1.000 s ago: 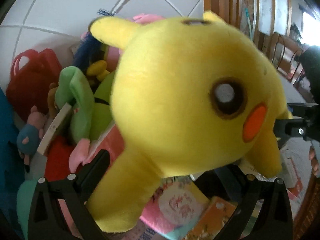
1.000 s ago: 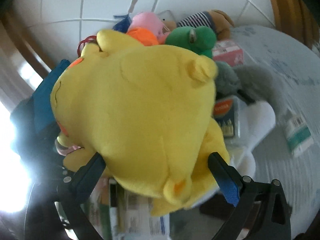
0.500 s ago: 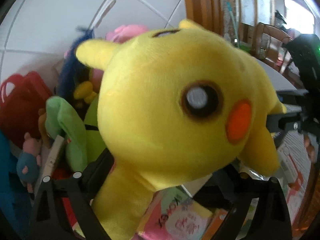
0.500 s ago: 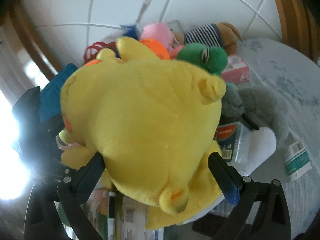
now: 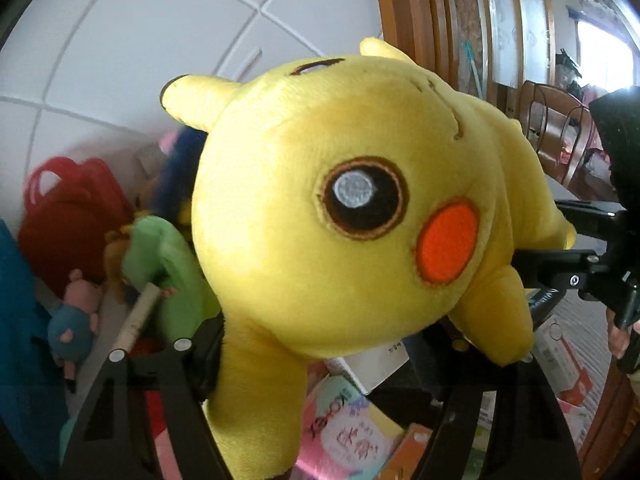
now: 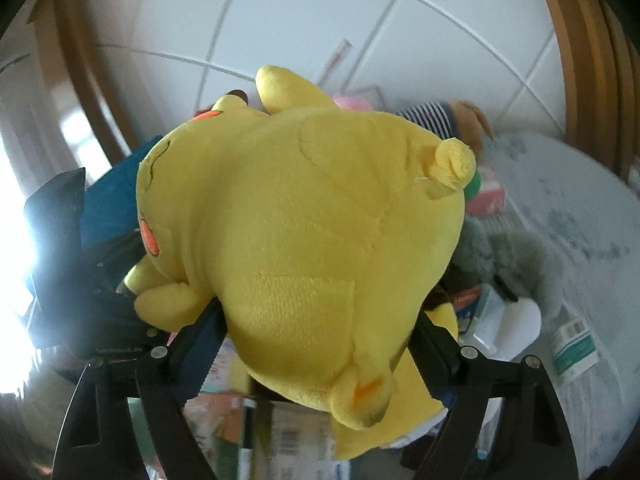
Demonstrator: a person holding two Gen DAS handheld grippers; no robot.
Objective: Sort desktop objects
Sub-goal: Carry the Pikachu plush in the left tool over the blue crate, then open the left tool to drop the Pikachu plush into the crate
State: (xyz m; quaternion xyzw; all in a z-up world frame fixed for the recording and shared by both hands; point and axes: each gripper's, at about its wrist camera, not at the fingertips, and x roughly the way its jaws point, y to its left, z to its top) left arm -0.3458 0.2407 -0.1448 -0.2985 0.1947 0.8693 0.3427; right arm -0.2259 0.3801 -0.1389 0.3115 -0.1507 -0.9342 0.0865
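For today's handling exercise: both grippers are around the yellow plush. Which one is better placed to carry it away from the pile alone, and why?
Probably the right gripper: its closing jaws span the yellow plush across its broad body. The left gripper, also closing, only brackets the underside by an arm and ear, beneath the heavy head.

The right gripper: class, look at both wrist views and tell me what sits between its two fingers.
The yellow plush toy fills the gap of the right gripper, whose jaws are closing on its body, shown in the right wrist view. The left gripper also closes on it.
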